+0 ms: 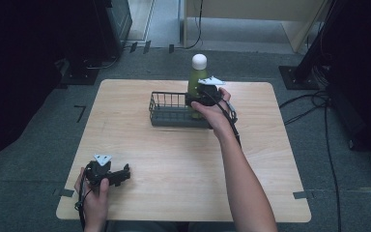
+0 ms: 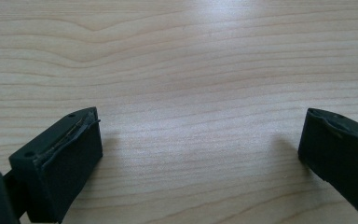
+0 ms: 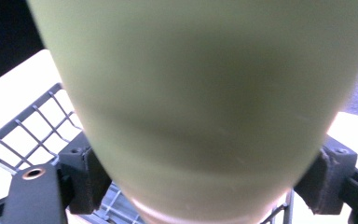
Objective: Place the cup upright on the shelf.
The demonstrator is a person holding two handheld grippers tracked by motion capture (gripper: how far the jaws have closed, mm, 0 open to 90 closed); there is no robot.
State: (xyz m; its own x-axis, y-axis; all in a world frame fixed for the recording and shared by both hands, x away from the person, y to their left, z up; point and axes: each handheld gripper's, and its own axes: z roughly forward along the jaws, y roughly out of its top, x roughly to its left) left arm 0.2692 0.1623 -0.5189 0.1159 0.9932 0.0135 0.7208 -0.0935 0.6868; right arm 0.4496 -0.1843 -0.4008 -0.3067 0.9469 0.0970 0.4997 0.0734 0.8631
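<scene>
Wooden table (image 1: 174, 159), green bottle (image 1: 196, 79) in wire basket (image 1: 166, 113)

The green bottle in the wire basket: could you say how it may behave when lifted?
The green bottle is tall and narrow, so it probably tips easily. Its smooth, rounded wall may slip between the right gripper jaws. It looks rigid.

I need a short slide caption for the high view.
Right gripper holds a green bottle upright in the wire basket; left gripper rests open.
</scene>
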